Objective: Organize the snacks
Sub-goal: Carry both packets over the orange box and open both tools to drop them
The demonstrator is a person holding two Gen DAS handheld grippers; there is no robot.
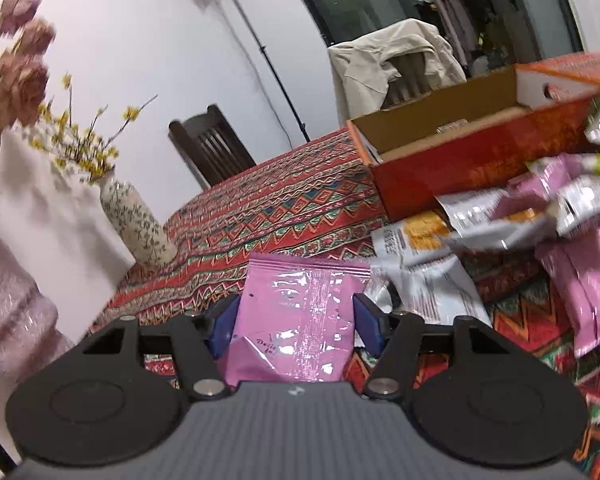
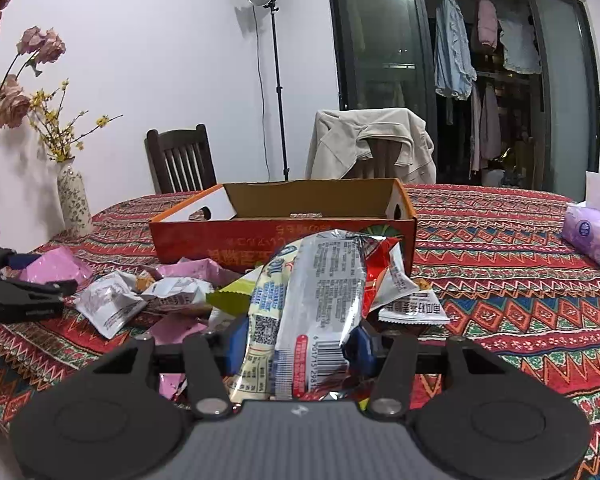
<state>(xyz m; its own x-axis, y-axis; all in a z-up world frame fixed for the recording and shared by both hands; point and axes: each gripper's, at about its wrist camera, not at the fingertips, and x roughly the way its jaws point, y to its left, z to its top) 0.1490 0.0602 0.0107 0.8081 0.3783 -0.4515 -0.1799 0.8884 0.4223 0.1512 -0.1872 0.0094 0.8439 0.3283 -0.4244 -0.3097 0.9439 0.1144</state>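
My left gripper (image 1: 294,320) is shut on a pink snack packet (image 1: 300,320) and holds it above the patterned tablecloth. It also shows at the left edge of the right wrist view (image 2: 24,280), with the pink packet (image 2: 56,266) in it. My right gripper (image 2: 300,340) is shut on a bundle of packets: a silver one (image 2: 324,300) and a cream one (image 2: 266,312). An open red cardboard box (image 2: 260,240) stands behind the snack pile; it also shows at the upper right of the left wrist view (image 1: 472,160). Loose packets (image 2: 148,296) lie before the box.
A patterned vase (image 1: 134,220) with yellow flowers stands at the table's left end. A purple tissue pack (image 2: 592,236) lies at the right. Two chairs (image 2: 180,160) stand behind the table, one draped with a beige jacket (image 2: 372,140). A lamp stand (image 2: 276,80) is by the wall.
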